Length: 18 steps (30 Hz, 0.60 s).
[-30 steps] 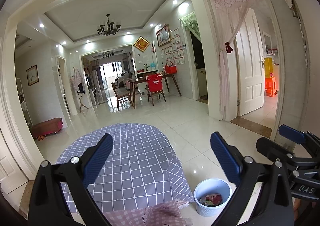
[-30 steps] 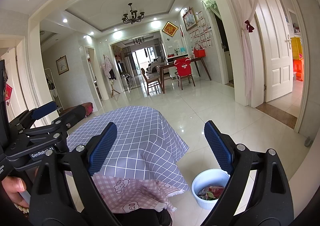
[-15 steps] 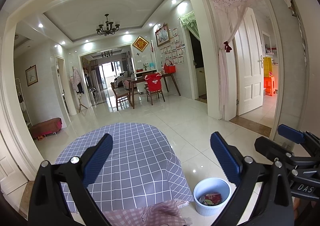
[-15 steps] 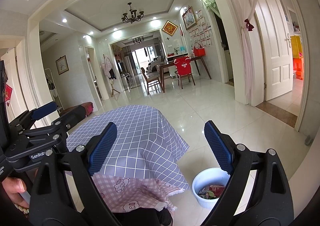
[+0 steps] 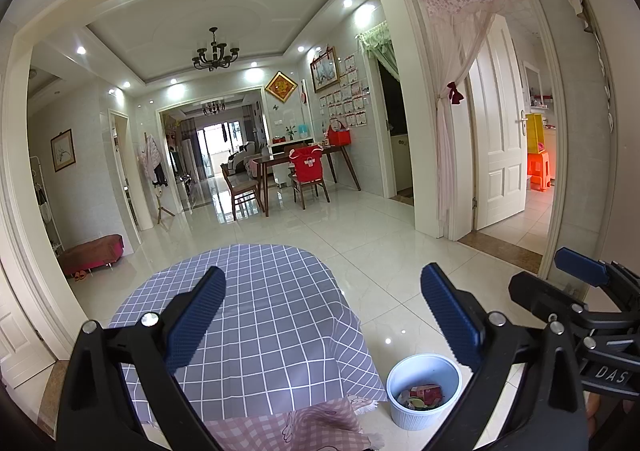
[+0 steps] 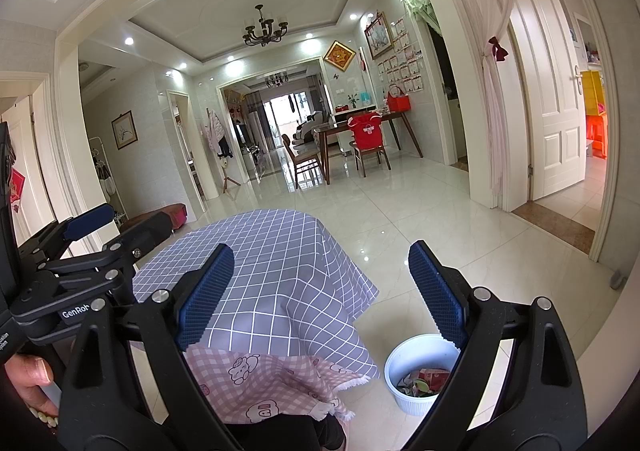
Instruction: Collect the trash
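A white ribbed trash bin (image 5: 424,391) stands on the tiled floor to the right of the table; it holds a red wrapper (image 5: 429,392) and other scraps. It also shows in the right wrist view (image 6: 416,375). My left gripper (image 5: 320,319) is open and empty, held above the table's near edge. My right gripper (image 6: 322,295) is open and empty, beside the left one. The table (image 5: 260,315) wears a grey-blue checked cloth with no trash visible on it.
A pink checked cloth (image 6: 272,379) hangs under the grey one at the near edge. The left gripper (image 6: 68,263) shows at the right wrist view's left. A dining table with chairs (image 5: 296,171) stands far back. A doorway with a white door (image 5: 500,147) is at right.
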{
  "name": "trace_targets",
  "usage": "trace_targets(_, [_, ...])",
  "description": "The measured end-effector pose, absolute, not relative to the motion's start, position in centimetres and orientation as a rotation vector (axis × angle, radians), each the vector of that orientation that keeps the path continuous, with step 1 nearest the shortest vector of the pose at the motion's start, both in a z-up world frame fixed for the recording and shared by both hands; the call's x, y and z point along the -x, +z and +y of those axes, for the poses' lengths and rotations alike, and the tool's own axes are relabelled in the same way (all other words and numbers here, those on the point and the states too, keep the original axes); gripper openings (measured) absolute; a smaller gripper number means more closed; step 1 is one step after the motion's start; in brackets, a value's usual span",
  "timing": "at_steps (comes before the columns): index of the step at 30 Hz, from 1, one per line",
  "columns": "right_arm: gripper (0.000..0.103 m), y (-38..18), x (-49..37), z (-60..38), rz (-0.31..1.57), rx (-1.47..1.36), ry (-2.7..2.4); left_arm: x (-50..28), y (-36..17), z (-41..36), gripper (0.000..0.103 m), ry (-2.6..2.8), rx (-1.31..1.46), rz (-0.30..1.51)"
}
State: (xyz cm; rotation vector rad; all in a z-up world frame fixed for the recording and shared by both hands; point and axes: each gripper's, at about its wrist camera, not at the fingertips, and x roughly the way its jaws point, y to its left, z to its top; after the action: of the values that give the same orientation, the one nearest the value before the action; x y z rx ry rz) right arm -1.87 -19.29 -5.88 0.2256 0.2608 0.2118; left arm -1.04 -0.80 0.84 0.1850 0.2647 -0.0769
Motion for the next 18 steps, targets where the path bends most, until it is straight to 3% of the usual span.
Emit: trace_targets(18, [0.088,-5.52,1.91,-19.28,0.262,-0.227,0.211,1.05,0.67,-0.79,0.096,-0.079,-0.185,0.265])
